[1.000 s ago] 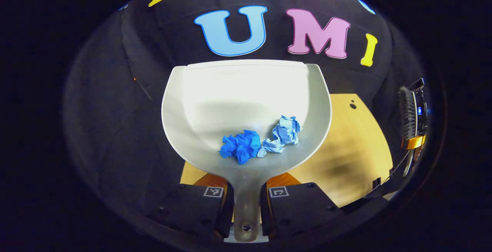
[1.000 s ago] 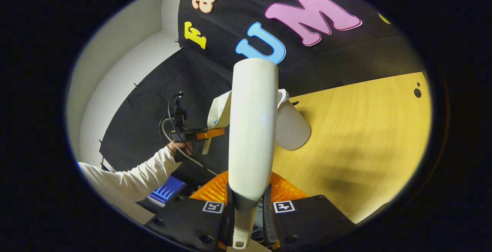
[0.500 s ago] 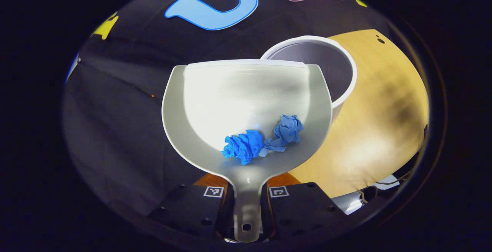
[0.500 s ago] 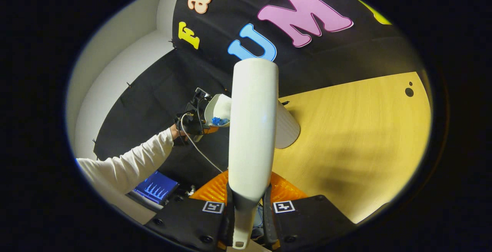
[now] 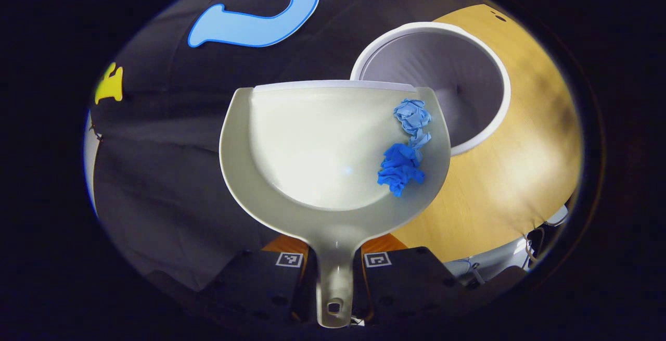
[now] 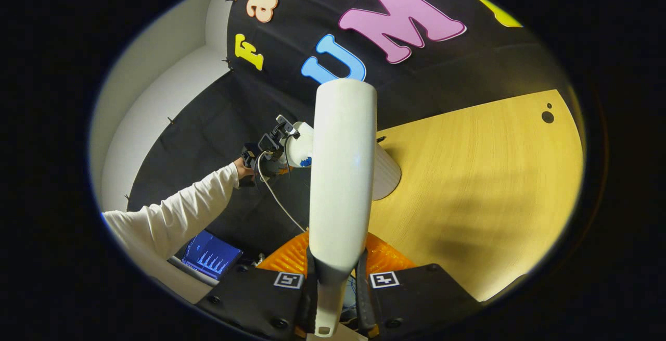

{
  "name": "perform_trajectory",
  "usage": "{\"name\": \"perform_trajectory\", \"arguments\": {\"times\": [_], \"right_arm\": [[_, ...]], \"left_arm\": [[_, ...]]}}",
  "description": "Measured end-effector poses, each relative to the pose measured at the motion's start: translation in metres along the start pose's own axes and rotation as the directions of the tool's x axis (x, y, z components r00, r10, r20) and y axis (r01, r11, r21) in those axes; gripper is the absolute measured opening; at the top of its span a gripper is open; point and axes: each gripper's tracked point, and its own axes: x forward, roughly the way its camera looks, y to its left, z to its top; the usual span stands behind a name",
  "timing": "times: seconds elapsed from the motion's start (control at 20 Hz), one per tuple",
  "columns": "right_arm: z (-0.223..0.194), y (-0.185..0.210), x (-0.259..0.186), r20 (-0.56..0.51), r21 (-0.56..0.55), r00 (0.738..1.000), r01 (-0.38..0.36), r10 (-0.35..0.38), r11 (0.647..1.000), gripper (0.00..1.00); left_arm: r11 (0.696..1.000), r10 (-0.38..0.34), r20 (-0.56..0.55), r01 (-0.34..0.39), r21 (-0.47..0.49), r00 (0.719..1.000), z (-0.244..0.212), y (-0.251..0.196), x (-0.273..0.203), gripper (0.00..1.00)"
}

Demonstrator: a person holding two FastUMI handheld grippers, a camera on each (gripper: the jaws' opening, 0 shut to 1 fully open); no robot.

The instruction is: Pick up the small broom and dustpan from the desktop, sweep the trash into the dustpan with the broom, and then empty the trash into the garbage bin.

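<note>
Dustpan (image 5: 317,148) sits clamped by its handle in the left tool (image 5: 333,283), tipped beside the open white garbage bin (image 5: 489,122) on the desk (image 5: 520,174). Two blue paper wads (image 5: 403,148) lie against the pan's right wall near its front lip. The right tool (image 6: 335,299) grips the white broom (image 6: 341,174) by its handle.

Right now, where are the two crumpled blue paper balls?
In the left gripper view, the crumpled blue paper balls lie inside the white dustpan, against its right wall, next to the white garbage bin rim.
</note>
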Motion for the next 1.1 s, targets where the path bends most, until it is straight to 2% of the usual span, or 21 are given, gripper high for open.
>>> {"name": "perform_trajectory", "arguments": {"times": [0.2,0.35,0.45,0.55,0.65,0.7,0.75,0.8,0.9,1.1], "right_arm": [[-0.002,-0.012,-0.006,0.006,-0.001,1.000,0.031,-0.031,1.000,0.32],[-0.002,-0.018,-0.008,0.013,0.014,0.999,0.042,-0.042,0.999,0.32],[0.000,-0.022,-0.009,0.020,0.023,0.999,0.049,-0.050,0.999,0.31],[0.002,-0.023,-0.009,0.031,0.026,0.998,0.049,-0.049,0.998,0.31],[0.004,-0.022,-0.010,0.035,0.030,0.998,0.047,-0.048,0.998,0.32],[0.003,-0.023,-0.010,0.035,0.029,0.998,0.049,-0.050,0.998,0.36],[0.003,-0.023,-0.010,0.033,0.030,0.998,0.051,-0.051,0.998,0.32],[0.003,-0.023,-0.009,0.031,0.028,0.998,0.051,-0.052,0.998,0.32],[0.001,-0.022,-0.009,0.027,0.024,0.998,0.050,-0.051,0.998,0.32],[-0.001,-0.017,-0.006,0.016,0.013,0.999,0.050,-0.050,0.999,0.32]], "left_arm": [[0.984,0.103,-0.006,-0.101,0.147,0.995,0.004,0.012,-0.006,0.26],[0.959,0.152,0.033,-0.155,0.237,0.988,0.009,0.018,-0.010,0.27],[0.932,0.192,0.055,-0.199,0.302,0.980,0.003,0.024,-0.006,0.27],[0.878,0.264,0.088,-0.277,0.390,0.961,0.001,0.036,-0.004,0.27],[0.799,0.348,0.139,-0.371,0.473,0.927,-0.004,0.052,0.001,0.27],[0.765,0.376,0.160,-0.404,0.502,0.913,-0.004,0.056,0.003,0.27],[0.734,0.398,0.180,-0.430,0.526,0.899,-0.007,0.062,0.007,0.27],[0.713,0.412,0.196,-0.448,0.540,0.890,-0.008,0.065,0.005,0.26],[0.701,0.418,0.225,-0.470,0.537,0.880,-0.009,0.066,0.005,0.27],[0.726,0.411,0.269,-0.491,0.482,0.871,-0.006,0.067,0.000,0.26]]}}
